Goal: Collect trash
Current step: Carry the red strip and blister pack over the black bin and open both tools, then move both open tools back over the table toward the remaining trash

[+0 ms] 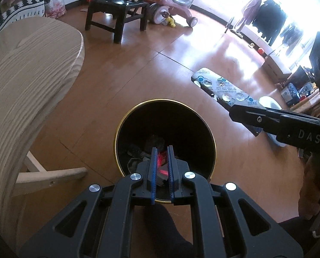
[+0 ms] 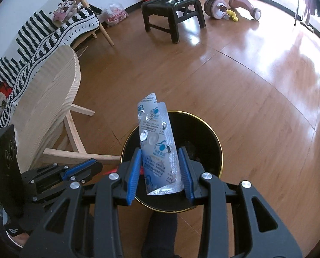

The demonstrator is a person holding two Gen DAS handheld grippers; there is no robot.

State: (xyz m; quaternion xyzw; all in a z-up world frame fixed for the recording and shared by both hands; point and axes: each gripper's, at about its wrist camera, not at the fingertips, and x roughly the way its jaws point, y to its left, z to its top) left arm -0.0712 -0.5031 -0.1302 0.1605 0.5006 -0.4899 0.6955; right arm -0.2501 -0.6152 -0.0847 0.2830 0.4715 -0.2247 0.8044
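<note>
Right gripper (image 2: 161, 169) clamps a curled blister pack (image 2: 157, 148); left gripper (image 1: 162, 167) pinches something red (image 1: 161, 165), indistinct, above the black bin (image 1: 138, 116).

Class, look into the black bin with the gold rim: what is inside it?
The bin holds dark crumpled rubbish at the bottom, too shadowed to identify. The left gripper, pinching something red, covers the near part, so what lies beneath it cannot be seen.

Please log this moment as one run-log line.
left tool: shut on red scrap | right tool: shut on blister sheet | both over bin
</note>
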